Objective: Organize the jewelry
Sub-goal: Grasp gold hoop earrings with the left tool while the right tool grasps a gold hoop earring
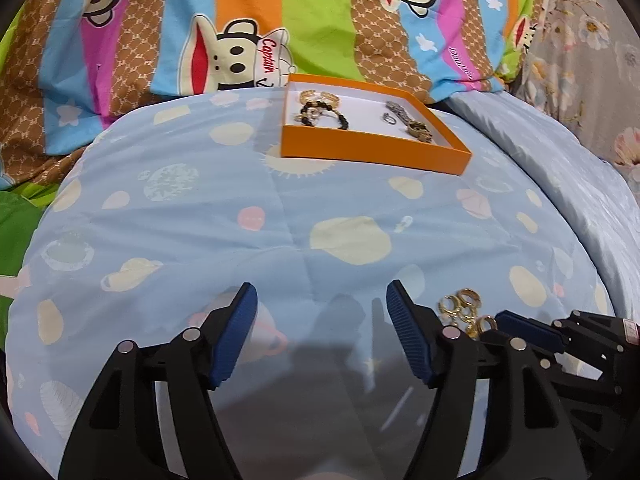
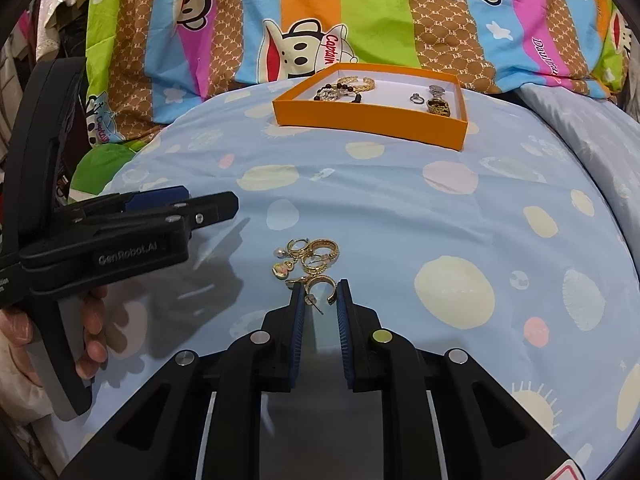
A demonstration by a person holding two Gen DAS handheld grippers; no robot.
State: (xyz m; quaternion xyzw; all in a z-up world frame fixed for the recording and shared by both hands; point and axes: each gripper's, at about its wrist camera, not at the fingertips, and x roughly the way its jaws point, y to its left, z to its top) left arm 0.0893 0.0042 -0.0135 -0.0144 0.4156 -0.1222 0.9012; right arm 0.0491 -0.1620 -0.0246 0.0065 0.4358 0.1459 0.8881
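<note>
A small pile of gold earrings [image 2: 310, 262] lies on the light blue quilt; it also shows in the left wrist view [image 1: 464, 310]. My right gripper [image 2: 320, 300] has its jaws narrowly apart around the nearest gold hoop earring [image 2: 320, 286], pads beside it, contact unclear. My left gripper [image 1: 322, 300] is wide open and empty, just left of the pile. An orange box [image 1: 372, 156] at the back holds a black bead bracelet [image 1: 324, 114], a gold bangle [image 1: 320, 96], a silver ring [image 2: 416, 98] and a dark ring [image 2: 438, 106].
The quilt [image 2: 400, 208] covers a rounded cushion. A striped cartoon-monkey sheet [image 2: 360, 20] rises behind the box. A floral cloth [image 1: 592, 60] lies at the far right. The left gripper's body [image 2: 120, 240] and the hand holding it are at the left.
</note>
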